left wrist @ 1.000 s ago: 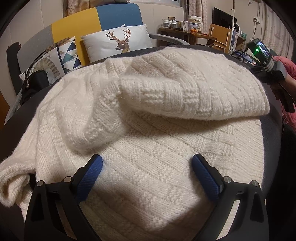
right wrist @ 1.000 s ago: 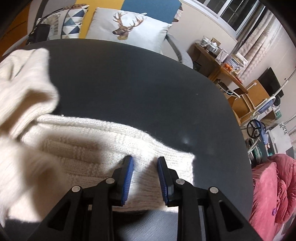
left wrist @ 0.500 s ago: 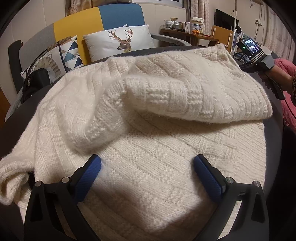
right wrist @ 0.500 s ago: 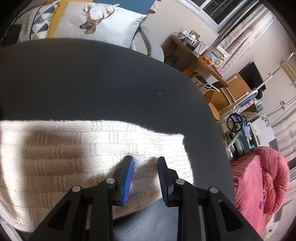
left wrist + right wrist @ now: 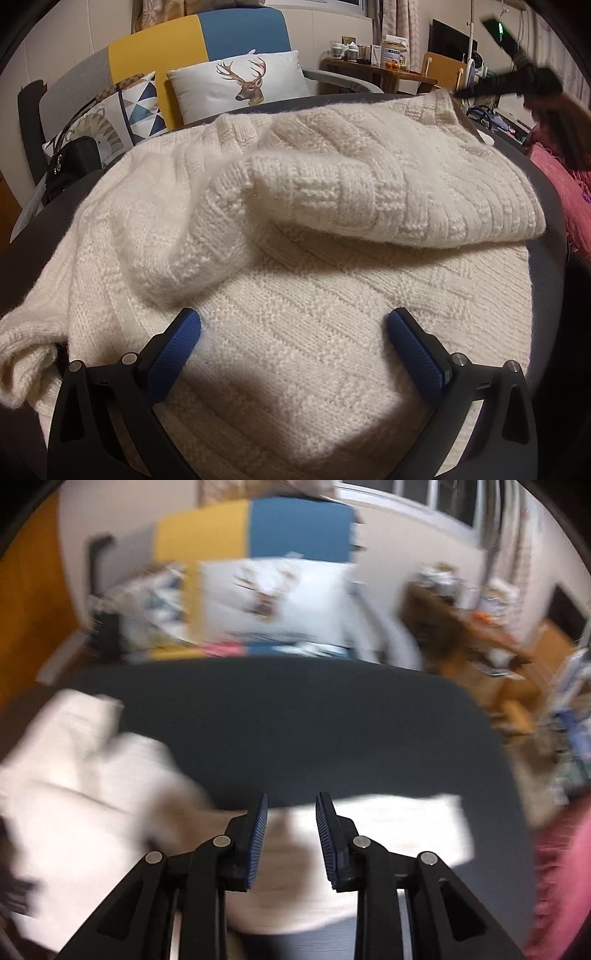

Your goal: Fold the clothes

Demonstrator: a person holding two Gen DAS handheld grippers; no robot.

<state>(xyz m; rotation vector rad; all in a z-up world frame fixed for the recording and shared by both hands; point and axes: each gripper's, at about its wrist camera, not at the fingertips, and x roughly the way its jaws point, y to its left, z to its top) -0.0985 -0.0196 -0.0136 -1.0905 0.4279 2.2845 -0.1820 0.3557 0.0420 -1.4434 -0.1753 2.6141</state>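
A cream knitted sweater (image 5: 295, 258) covers most of the dark round table (image 5: 546, 258), with a thick fold lying across its middle. My left gripper (image 5: 293, 325) hovers wide open over the near part, nothing between its blue pads. My right gripper (image 5: 290, 812) is blurred by motion and is shut on the sweater's (image 5: 388, 823) thick far edge. In the left wrist view that corner (image 5: 443, 98) stands peaked up at the back right, just below the blurred black tool.
Behind the table is a yellow and blue sofa with a deer pillow (image 5: 243, 81) and a black bag (image 5: 70, 166). A cluttered wooden side table (image 5: 388, 70) stands at the back right. Pink bedding (image 5: 569, 192) lies beyond the right rim. Bare tabletop (image 5: 295, 720) shows past the sweater.
My right gripper has swung quickly, carrying the sweater's edge; the far right corner now stands higher. The left gripper has stayed open in the same place.
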